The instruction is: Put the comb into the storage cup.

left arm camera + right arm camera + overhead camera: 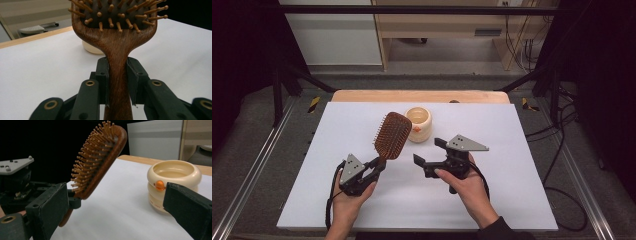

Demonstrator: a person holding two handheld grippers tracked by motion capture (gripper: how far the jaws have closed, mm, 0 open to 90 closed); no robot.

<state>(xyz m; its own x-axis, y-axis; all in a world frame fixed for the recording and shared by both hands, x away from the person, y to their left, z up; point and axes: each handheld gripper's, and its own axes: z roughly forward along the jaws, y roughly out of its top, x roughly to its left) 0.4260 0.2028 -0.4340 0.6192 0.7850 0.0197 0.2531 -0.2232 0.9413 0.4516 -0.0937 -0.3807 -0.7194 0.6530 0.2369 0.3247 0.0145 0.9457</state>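
On the white table (512,200), left tool (379,164) is clamped on the wooden hairbrush (392,135) handle, brush head lifted off the surface, tilted up and away, bristles facing the right side. Left gripper view: both jaws tight against the handle neck. Right tool (428,151) jaws wide apart, gripping nothing, aimed toward the brush. Cream ring-shaped cup (418,124) sits just behind the brush head, orange knob on its side.

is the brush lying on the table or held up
Held up. The left gripper clamps the brush by its handle, head tilted up off the table.
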